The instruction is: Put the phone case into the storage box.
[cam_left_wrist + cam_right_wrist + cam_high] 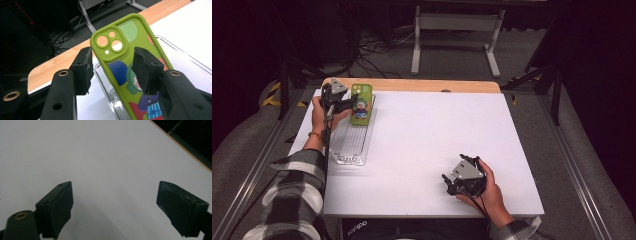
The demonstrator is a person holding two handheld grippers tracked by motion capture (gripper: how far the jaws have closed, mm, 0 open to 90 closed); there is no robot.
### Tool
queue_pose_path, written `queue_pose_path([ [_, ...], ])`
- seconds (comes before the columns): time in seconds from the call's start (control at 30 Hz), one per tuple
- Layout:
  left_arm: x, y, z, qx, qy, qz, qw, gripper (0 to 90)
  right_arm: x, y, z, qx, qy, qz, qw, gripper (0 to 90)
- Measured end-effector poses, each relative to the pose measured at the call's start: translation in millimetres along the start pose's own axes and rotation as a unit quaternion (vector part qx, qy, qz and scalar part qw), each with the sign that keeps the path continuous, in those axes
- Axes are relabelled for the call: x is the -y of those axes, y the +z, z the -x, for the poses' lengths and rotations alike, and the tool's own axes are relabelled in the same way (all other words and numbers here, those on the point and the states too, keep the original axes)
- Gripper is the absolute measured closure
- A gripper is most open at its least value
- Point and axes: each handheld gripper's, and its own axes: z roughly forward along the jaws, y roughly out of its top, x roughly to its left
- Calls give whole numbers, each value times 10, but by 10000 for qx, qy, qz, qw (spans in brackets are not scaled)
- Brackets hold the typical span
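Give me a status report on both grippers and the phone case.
Left gripper open around green case, left pad apart from it. Case lies on clear tray. Right gripper open, empty, over table. Nothing in the way.

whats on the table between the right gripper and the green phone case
Nothing: in the high view only bare white table lies between the right gripper and the green phone case.
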Motion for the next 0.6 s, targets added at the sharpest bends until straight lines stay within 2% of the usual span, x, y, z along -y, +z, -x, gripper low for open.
queue_pose_path([
  [0.1, -11, -22, 0, 31, 14, 68, 10000, 500, -1, -6, 5, 8, 19, 34, 10000, 143],
  [0.2, -23, -85, 6, 94, -33, 270, 9996, 491, 1, -13, 25, -6, 105, 105, 9999, 142],
  [0.33, -35, -147, 18, 101, -25, 369, 9993, 473, -10, -34, 36, 82, 144, 179, 9997, 131],
  [0.43, -29, -205, 40, 242, -158, 527, 9982, 465, -25, -59, 54, 129, 204, 242, 9994, 129],
  [0.53, -18, -254, 71, 253, -165, 656, 9974, 458, -22, -69, 74, 184, 254, 302, 9991, 129],
  [0.6, -16, -265, 79, 277, -150, 655, 9974, 455, -21, -69, 76, 192, 256, 301, 9990, 128],
])
